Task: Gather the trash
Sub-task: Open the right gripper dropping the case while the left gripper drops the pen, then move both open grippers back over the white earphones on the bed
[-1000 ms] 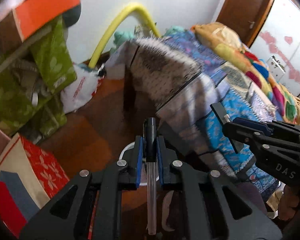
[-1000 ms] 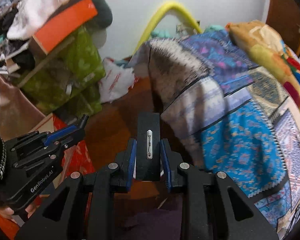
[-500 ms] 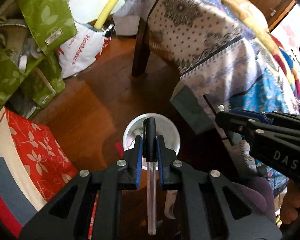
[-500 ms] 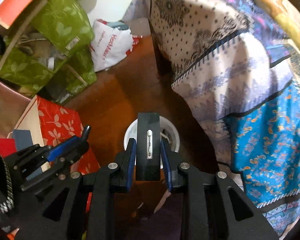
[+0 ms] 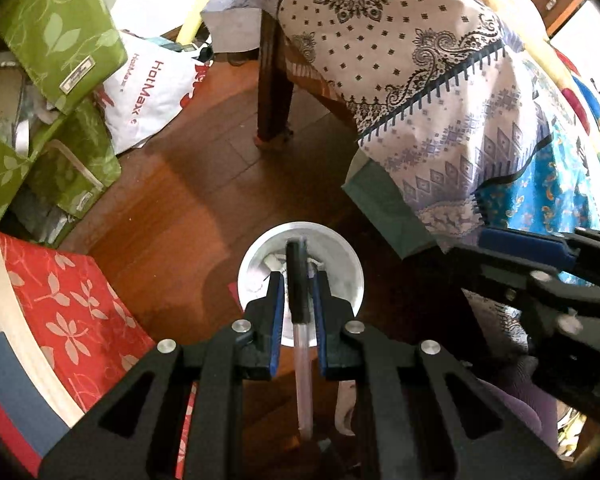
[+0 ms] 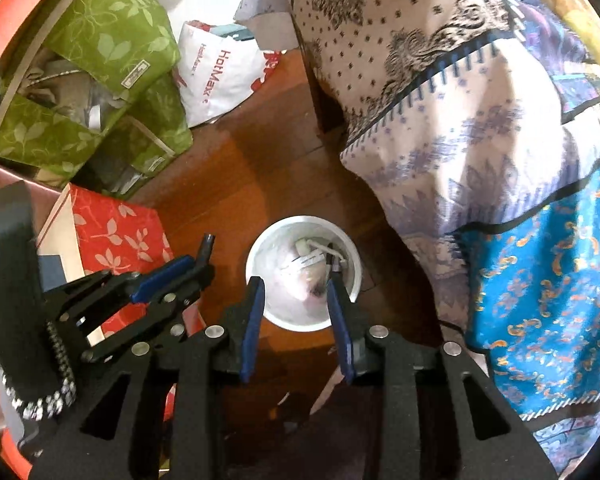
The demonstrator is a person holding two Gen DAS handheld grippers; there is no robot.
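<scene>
A white round trash bin point(image 5: 350, 264) stands on the wooden floor, seen from above in both views point(image 6: 260, 256), with scraps of trash inside. My left gripper point(image 5: 298, 284) is shut on a pen point(image 5: 302, 344) with a black cap and clear barrel, held over the bin. My right gripper point(image 6: 296, 288) is open and empty above the bin; the black flat object it held is not visible between its fingers. The left gripper also shows in the right wrist view point(image 6: 188, 268), left of the bin.
A bed draped in patterned cloth point(image 5: 440, 92) with a dark wooden leg point(image 5: 274, 88) stands right of the bin. Green leaf-print bags point(image 5: 52, 52), a white HotMax bag point(image 5: 152, 88) and a red flowered box point(image 5: 68, 312) crowd the left.
Both grippers tilted down and moved over the bin. The right gripper opened and the black flat object left its jaws. The left gripper still holds the pen.
</scene>
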